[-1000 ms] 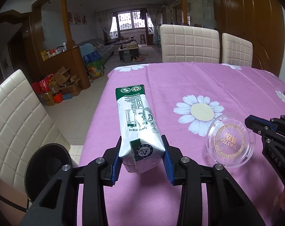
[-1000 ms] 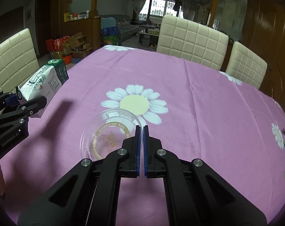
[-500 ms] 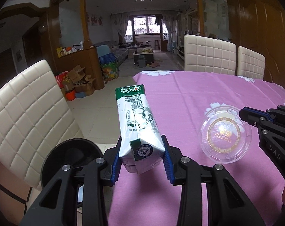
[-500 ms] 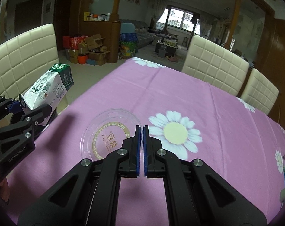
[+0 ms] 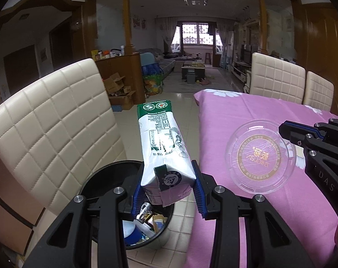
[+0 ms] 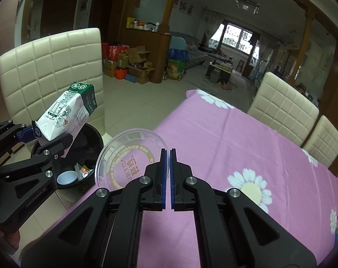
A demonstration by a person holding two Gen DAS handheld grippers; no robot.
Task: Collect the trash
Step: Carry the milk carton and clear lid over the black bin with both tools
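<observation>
My left gripper is shut on a white and green milk carton and holds it above a black trash bin that stands on the floor beside the table. The carton also shows in the right wrist view, over the bin. My right gripper is shut on the rim of a clear round plastic lid with gold lettering, held in the air at the table's left edge. The lid also shows in the left wrist view.
The bin holds several pieces of trash. A cream padded chair stands just left of the bin. The table has a pink daisy-print cloth. Two more cream chairs stand at its far side.
Both grippers have moved left, off the table's surface. The carton now hangs over the bin, and the lid has been carried to the table's left edge.
</observation>
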